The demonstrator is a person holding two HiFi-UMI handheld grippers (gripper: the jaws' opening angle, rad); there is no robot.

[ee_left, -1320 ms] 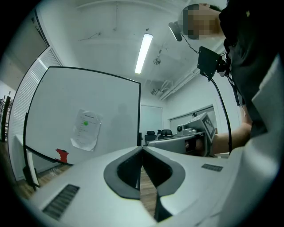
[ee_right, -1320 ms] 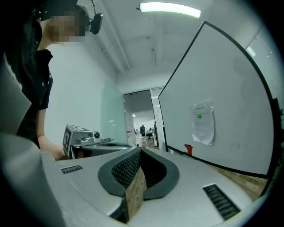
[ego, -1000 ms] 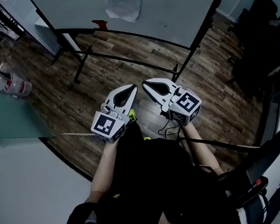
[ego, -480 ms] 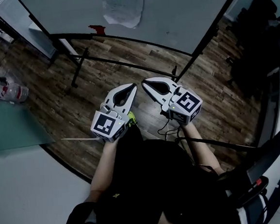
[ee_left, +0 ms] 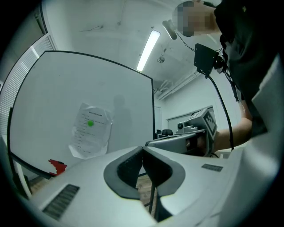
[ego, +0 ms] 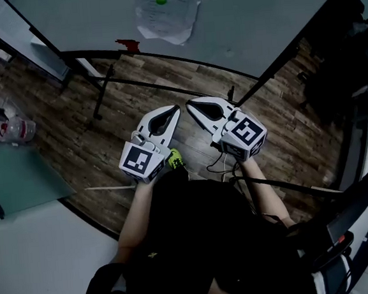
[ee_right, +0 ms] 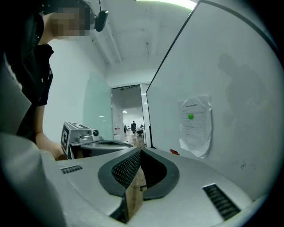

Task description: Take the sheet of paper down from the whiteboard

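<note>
A crumpled white sheet of paper [ego: 168, 11] hangs on the whiteboard [ego: 242, 10], pinned by a green round magnet [ego: 161, 0]. The paper [ee_left: 91, 131] and the paper [ee_right: 195, 124] also show ahead in both gripper views. My left gripper [ego: 175, 110] and right gripper [ego: 190, 103] are held side by side in front of my body, short of the board, tips nearly meeting. Both are shut with nothing between the jaws. The left gripper [ee_left: 143, 150] and right gripper [ee_right: 140, 153] show closed pads.
The whiteboard stands on a black frame with legs [ego: 102, 86] over a wooden floor [ego: 67, 128]. A small red object [ego: 128, 45] sits on the board's lower rail. A glass-topped table [ego: 14, 177] lies at the left, dark chairs [ego: 339, 53] at the right.
Both grippers and I have moved toward the whiteboard; the paper and board stand nearer and larger in the head view. The jaws stayed shut.
</note>
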